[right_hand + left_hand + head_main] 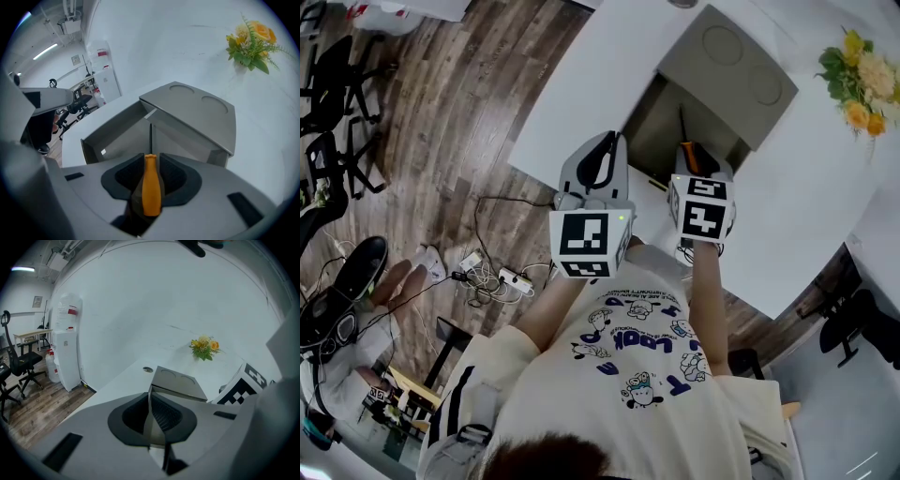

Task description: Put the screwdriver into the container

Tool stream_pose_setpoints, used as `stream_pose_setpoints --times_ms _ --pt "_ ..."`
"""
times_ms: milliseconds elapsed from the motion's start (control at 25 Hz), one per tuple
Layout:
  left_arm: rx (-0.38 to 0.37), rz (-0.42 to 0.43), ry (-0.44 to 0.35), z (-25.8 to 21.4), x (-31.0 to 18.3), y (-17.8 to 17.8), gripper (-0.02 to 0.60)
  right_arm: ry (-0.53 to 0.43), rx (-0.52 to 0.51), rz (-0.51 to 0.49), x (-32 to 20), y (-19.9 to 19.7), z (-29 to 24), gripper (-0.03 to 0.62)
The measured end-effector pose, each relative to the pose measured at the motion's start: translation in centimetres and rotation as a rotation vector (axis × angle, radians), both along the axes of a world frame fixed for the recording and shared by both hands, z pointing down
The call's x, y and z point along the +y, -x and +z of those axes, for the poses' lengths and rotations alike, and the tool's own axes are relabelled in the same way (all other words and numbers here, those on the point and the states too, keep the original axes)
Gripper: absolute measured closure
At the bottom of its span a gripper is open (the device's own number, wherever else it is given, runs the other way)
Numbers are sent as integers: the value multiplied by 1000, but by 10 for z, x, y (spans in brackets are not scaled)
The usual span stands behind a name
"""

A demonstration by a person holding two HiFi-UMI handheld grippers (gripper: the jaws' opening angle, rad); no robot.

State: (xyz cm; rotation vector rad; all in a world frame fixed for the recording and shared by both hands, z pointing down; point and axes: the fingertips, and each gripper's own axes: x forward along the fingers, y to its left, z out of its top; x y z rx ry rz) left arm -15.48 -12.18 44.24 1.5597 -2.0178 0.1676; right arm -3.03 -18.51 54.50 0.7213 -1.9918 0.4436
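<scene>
Dark hair [548, 459] and a printed shirt [628, 375] are filling the bottom of the head view. Ahead, the right hand-held gripper [151, 161] is clamping the screwdriver [151, 190] by its orange handle, the dark shaft pointing forward over the open container [117, 131] (a grey box, its lid [192, 112] raised at the far side). Just beside it, the left hand-held gripper [150, 406] is hovering at the near edge of the white bench [581, 75], jaws pressed together with nothing between them. Yellow flowers [861, 80] are standing on the bench well apart from the container
</scene>
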Motion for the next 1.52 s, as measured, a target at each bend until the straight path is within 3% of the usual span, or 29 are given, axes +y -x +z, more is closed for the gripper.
stream_pose_setpoints --times_ms 760,1080,1520 --pt "-78 99 -188 -84 -6 -31 552 -346 -387 192 2 -3 -156 543" --pt "-118 132 -273 -121 -4 -44 552 -434 -463 250 12 -15 -196 552" --pt "-161 132 -344 -152 2 -52 552 -542 -527 227 23 -17 -235 556"
